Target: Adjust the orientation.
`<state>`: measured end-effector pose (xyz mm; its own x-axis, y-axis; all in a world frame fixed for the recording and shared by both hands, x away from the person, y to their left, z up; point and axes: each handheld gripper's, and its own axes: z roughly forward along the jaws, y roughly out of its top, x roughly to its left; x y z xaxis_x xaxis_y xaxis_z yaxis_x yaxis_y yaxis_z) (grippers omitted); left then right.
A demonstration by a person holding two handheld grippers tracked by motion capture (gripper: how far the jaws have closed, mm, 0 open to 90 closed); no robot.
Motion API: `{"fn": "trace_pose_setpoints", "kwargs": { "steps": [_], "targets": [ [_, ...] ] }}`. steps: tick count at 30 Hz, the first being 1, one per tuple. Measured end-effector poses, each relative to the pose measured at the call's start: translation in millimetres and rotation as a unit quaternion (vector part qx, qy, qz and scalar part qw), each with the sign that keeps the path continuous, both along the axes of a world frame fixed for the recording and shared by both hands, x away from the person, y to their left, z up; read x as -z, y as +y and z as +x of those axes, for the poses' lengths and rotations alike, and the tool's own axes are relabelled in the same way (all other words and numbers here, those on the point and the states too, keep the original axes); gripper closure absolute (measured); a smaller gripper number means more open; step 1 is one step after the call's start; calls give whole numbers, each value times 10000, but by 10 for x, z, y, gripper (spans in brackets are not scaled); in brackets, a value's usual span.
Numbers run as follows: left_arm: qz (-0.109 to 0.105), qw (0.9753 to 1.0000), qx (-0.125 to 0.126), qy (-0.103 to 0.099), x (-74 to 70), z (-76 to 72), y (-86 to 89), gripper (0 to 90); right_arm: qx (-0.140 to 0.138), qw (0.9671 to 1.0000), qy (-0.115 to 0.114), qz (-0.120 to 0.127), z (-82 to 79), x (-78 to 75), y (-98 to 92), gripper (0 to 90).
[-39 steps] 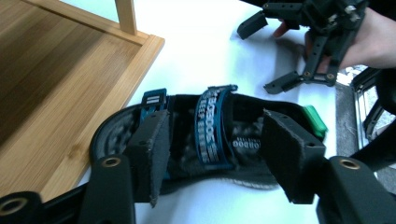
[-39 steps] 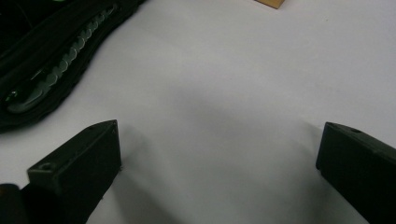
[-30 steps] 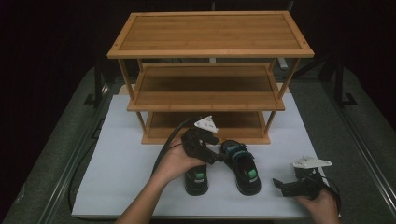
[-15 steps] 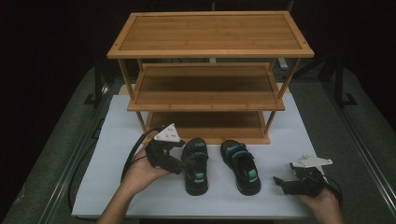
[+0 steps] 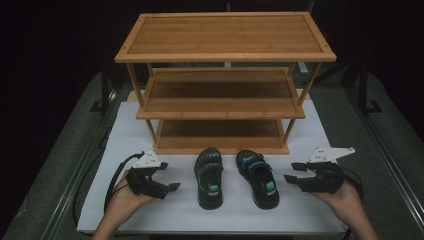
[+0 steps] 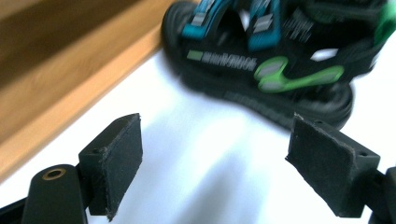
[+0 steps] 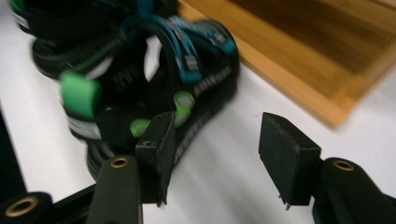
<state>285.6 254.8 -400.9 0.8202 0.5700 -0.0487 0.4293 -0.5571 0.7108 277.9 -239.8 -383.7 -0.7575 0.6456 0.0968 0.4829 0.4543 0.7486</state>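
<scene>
Two black sandals with teal straps and green tabs lie side by side on the white mat in front of a three-tier wooden rack (image 5: 222, 90). The left sandal (image 5: 209, 176) (image 6: 271, 60) has my left gripper (image 5: 167, 181) (image 6: 233, 163) a short way to its left, open and empty. The right sandal (image 5: 257, 177) (image 7: 140, 79) has my right gripper (image 5: 292, 179) (image 7: 217, 156) just to its right, also open with nothing between its fingers. Both gripper views are blurred.
The white mat (image 5: 150, 135) covers the middle of a grey table and ends near the front edge. The rack's bottom shelf (image 5: 220, 132) stands close behind the sandals. Cables trail from each gripper toward the person's hands.
My left gripper has drawn back to the left, away from the left sandal, and rests lower on the mat. The right gripper has edged forward a little, beside the right sandal.
</scene>
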Motion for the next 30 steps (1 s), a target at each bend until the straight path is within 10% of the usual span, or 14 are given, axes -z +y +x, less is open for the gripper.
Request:
{"fn": "trace_pose_setpoints", "kwargs": {
  "steps": [13, 30],
  "targets": [
    [145, 9996, -242, -58, 349, 14, 289, 84, -1011, 9945, 249, 133, 419, -186, 375, 572],
    [216, 9996, -141, -136, 496, 23, 325, 81, -1557, 9838, 810, 369, 684, -26, 537, 598]
  ]
}}
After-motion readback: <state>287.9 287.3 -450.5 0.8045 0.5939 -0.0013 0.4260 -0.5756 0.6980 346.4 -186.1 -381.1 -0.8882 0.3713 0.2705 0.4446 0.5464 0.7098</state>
